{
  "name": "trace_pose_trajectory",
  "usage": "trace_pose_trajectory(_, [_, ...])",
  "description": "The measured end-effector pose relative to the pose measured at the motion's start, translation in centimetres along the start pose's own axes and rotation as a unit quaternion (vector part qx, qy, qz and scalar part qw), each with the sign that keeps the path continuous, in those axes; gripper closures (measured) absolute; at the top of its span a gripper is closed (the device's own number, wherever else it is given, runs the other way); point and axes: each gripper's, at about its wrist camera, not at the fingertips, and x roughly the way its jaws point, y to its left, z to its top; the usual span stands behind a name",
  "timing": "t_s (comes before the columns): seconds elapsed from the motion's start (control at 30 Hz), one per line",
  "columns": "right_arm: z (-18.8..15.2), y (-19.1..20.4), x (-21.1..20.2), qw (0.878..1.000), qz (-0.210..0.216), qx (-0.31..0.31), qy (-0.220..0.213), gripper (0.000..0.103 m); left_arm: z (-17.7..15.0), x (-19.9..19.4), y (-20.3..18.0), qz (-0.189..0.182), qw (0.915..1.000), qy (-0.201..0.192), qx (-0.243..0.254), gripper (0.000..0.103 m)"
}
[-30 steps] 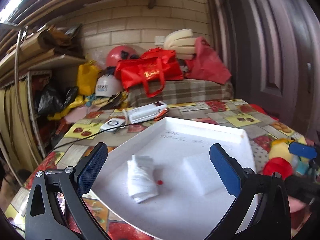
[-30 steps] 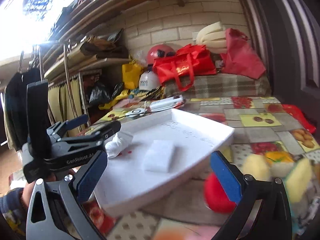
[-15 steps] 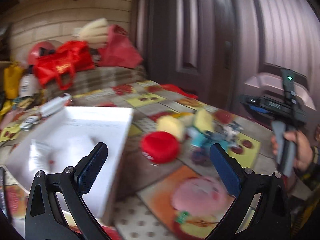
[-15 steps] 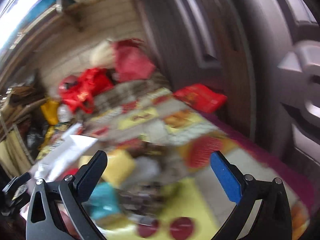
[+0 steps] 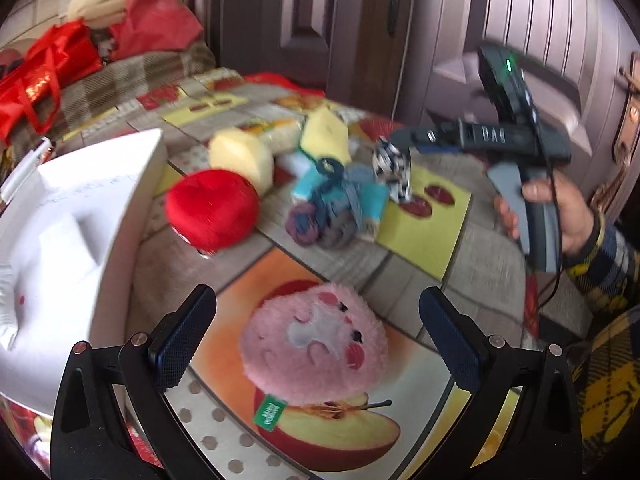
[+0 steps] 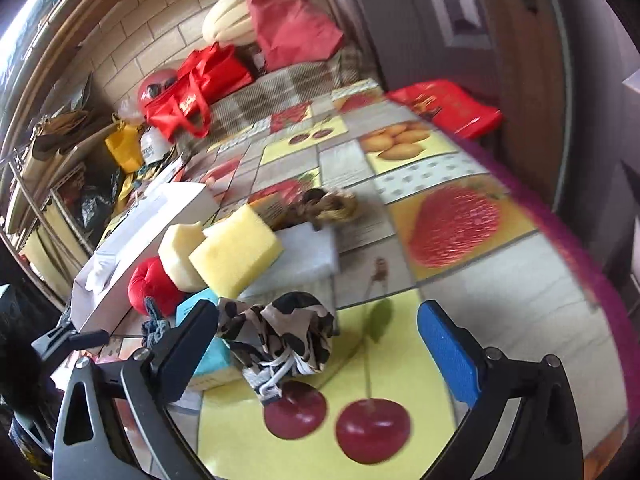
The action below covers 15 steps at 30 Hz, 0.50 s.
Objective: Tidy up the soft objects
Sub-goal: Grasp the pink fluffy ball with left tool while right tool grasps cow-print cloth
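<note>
Pink and fluffy, a round plush toy (image 5: 314,346) lies on the fruit-patterned tablecloth (image 5: 424,232) between the wide-spread fingers of the left gripper (image 5: 318,354), which hovers over it. Neither pad touches the toy; this gripper holds nothing.

The right gripper (image 6: 316,346), held in a person's hand (image 5: 560,216) with a checked sleeve, also stands wide, though its jaws are starting to close. A black-and-cream spotted cloth pouch (image 6: 280,332) with a white drawstring sits between its fingers, close against the left one, while the right finger stays well clear of it. Whether the left pad actually touches the pouch is hard to tell.

Beyond the pouch, farther away, lie a pile of soft things: two yellow sponges (image 6: 236,256), a red cushion (image 6: 150,286), a white foam block (image 6: 300,256), a teal sponge (image 5: 308,190) and some dark knotted yarn (image 5: 332,216). To the far left stands a white tray (image 5: 100,208). A red bag (image 6: 444,106) rests at the table's far right edge.
</note>
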Motion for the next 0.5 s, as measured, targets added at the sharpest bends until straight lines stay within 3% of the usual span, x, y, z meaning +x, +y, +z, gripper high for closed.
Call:
trace_pose_trajectory(0.17, [0.1,1.2,1.1,0.999,0.012,-0.025,0.028,0.013,-0.2,1.6,-0.1,-0.008,0.999,0.043,-0.002,0.005])
trace_pose_trajectory(0.27, [0.0,1.6,1.8,0.998,0.011,-0.036,0.049,0.039,-0.3,2.1,0.3,-0.014,0.9981,0.057,-0.015,0.014])
trace_pose_trajectory(0.33, [-0.2,1.2,2.3,0.997,0.016,-0.027,0.066,0.068,-0.4,2.5,0.7,-0.015,0.9971,0.07,-0.025,0.027])
trace_pose_trajectory(0.37, [-0.3,0.8,2.4,0.997,0.026,-0.017,0.07,0.069,-0.4,2.7,0.9,-0.014,0.9968,0.073,-0.028,0.037])
trace_pose_trajectory(0.5, [-0.5,-0.3,1.2,0.998,0.034,0.009,0.047,0.076,-0.4,2.5,0.8,-0.009,0.9973,0.069,-0.025,0.039])
